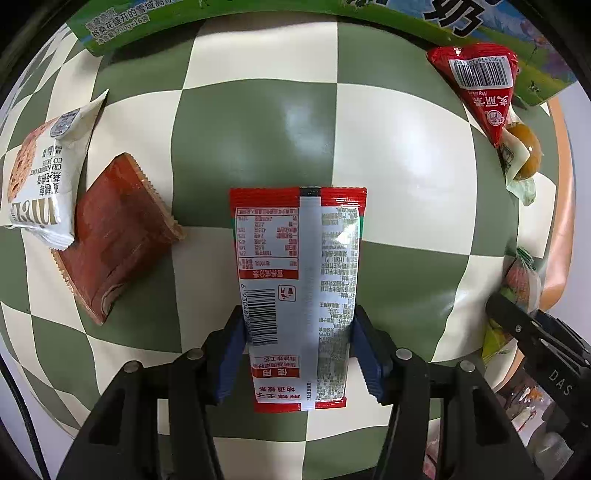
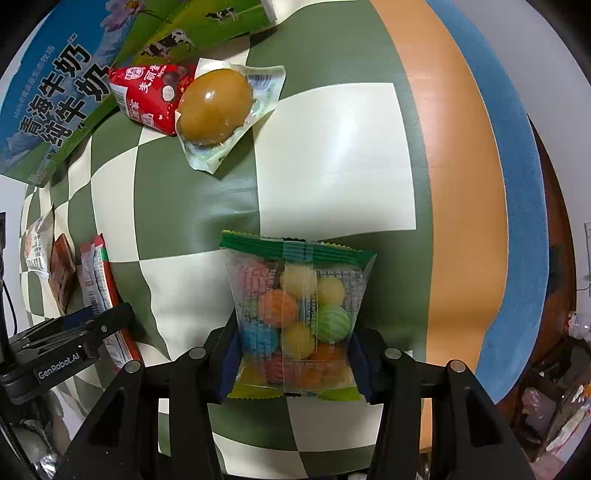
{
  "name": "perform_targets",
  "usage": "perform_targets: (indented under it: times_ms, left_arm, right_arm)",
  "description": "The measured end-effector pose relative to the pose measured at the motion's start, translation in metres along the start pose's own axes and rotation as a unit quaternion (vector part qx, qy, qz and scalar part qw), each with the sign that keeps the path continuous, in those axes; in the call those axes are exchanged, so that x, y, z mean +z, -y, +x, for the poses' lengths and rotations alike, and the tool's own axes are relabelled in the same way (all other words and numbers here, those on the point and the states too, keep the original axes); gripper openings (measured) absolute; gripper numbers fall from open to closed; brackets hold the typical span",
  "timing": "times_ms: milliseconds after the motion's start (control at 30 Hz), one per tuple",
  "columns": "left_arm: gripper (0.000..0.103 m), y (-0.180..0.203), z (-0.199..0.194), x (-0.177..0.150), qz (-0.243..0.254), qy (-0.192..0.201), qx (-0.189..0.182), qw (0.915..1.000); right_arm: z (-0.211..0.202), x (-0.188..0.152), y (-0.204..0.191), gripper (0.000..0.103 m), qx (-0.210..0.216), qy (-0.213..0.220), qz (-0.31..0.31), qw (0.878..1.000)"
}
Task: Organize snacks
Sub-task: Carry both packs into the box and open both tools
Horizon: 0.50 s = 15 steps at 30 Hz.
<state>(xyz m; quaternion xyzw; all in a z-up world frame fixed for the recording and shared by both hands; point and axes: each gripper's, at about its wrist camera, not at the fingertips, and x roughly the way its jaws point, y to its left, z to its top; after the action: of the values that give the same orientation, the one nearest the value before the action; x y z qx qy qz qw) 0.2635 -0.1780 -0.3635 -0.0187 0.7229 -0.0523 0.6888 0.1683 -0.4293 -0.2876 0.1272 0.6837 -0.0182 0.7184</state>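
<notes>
Left wrist view. The left hand-held gripper (image 1: 299,350) is clamped on a red-and-white sachet (image 1: 297,291), its blue pads pressing the two long edges. The sachet is a flat, glossy foil pouch with crimped ends and a back seam; its long axis runs straight away from the camera, barcode side up, above the green-and-cream checked surface (image 1: 255,122). To the left lie a white cookie pack (image 1: 40,181), puffy and matte, overlapping a flat brown-red packet (image 1: 118,236) with serrated ends. At upper right a red triangular pouch (image 1: 480,88) points its narrow end toward a vacuum-packed brown egg (image 1: 522,151). A green milk carton (image 1: 155,26) crosses the top edge.

Right wrist view. The right hand-held gripper (image 2: 295,354) is clamped on a clear candy bag (image 2: 297,321), pads on its two sides. The bag is a transparent pillow pouch with green serrated end seals, its far seal pointing away from the camera, and it contains round ribbed candies in yellow, orange, green, blue and red. It hangs above the checked surface (image 2: 332,155), near its orange border. Beyond it, the brown egg (image 2: 216,107) in clear film touches the red pouch (image 2: 151,96) beside the milk carton (image 2: 55,103).
</notes>
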Motion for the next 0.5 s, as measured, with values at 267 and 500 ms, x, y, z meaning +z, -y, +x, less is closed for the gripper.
perform_targets:
  times_ms: [267, 500]
  left_arm:
    - [0.049, -0.005, -0.016, -0.015, 0.005, 0.012, 0.004, 0.9999]
    - [0.043, 0.000, -0.048, -0.027, 0.027, 0.044, 0.002, 0.9987]
  right_arm:
    - [0.010, 0.000, -0.008, 0.053, -0.005, -0.002, -0.003, 1.000]
    - [-0.003, -0.004, -0.027, 0.052, -0.014, 0.021, -0.022, 0.999]
